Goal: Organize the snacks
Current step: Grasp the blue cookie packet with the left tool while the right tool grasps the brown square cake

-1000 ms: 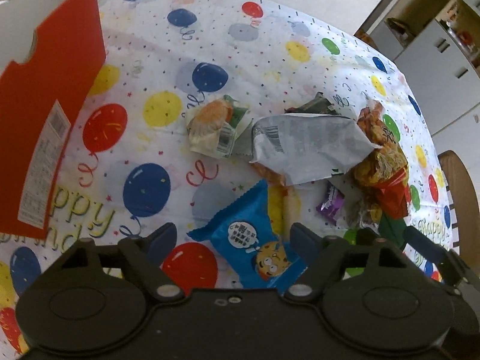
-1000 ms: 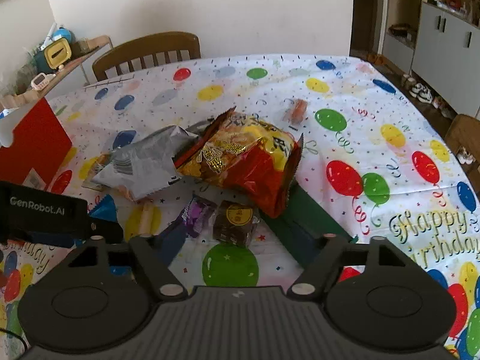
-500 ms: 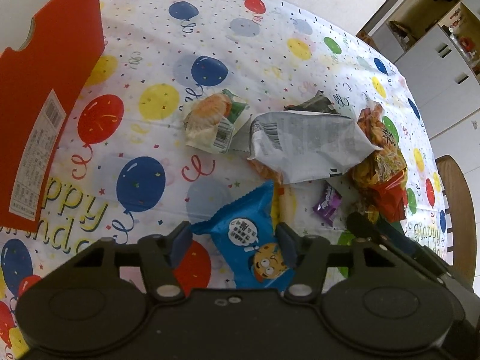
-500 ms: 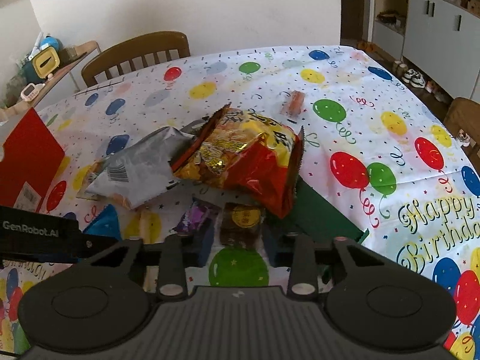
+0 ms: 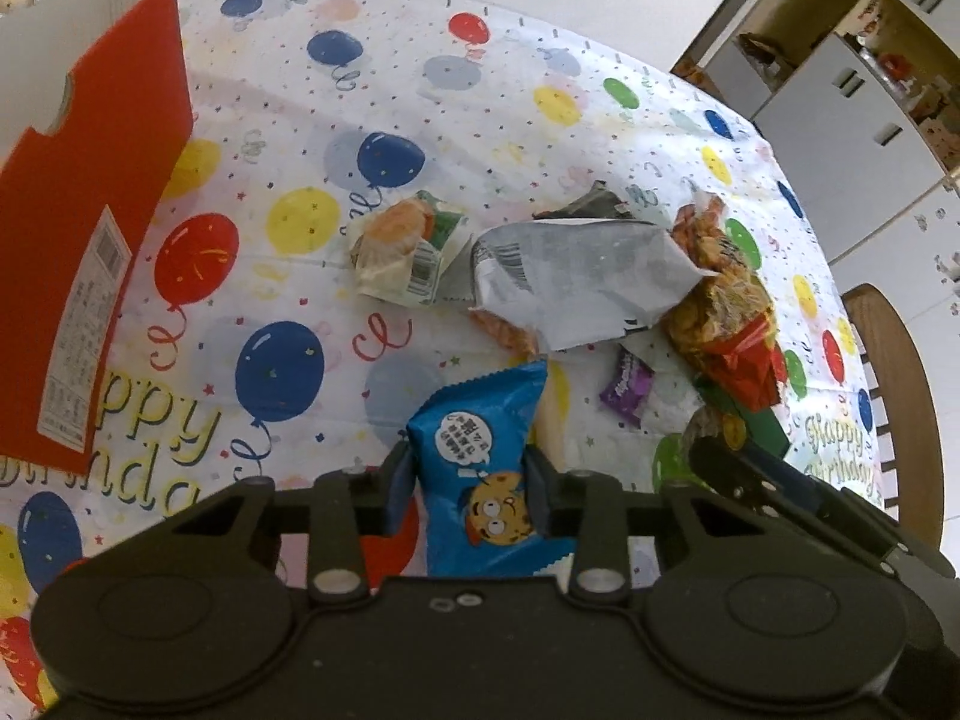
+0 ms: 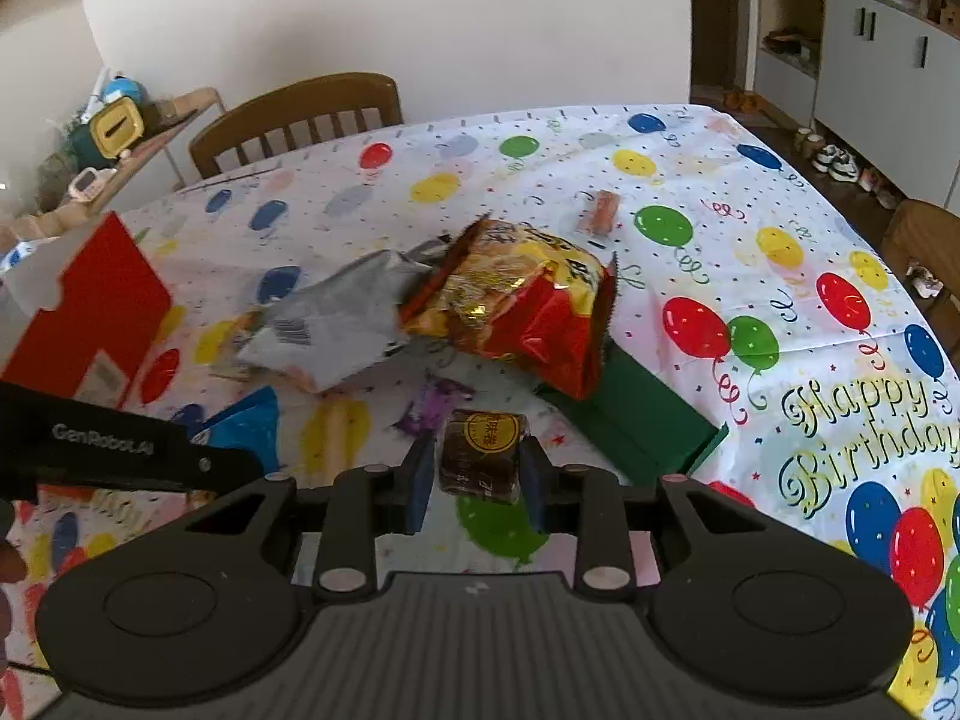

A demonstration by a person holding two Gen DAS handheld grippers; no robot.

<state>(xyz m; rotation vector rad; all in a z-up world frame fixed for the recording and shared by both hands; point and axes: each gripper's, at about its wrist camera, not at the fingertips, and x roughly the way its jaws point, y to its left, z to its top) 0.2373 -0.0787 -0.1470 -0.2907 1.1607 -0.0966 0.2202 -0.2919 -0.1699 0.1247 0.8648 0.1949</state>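
Observation:
My left gripper (image 5: 470, 480) is shut on a blue cookie packet (image 5: 477, 456) and holds it just above the balloon tablecloth. My right gripper (image 6: 478, 477) is shut on a small brown snack with a yellow label (image 6: 483, 453), lifted off the cloth. A grey bag (image 5: 576, 276), a red-and-yellow chip bag (image 6: 516, 306), a bun packet (image 5: 408, 246) and a purple candy (image 5: 627, 384) lie in the middle of the table. The blue packet also shows in the right wrist view (image 6: 246, 420).
A red open box (image 5: 90, 222) stands at the table's left. A green box (image 6: 642, 414) lies under the chip bag's near end. A small orange snack (image 6: 600, 213) lies farther back. Wooden chairs (image 6: 294, 120) stand at the far side and right edge (image 5: 888, 372).
Both grippers went from open to shut. The left closed on the blue cookie packet, the right on the brown snack, and both snacks have been lifted slightly.

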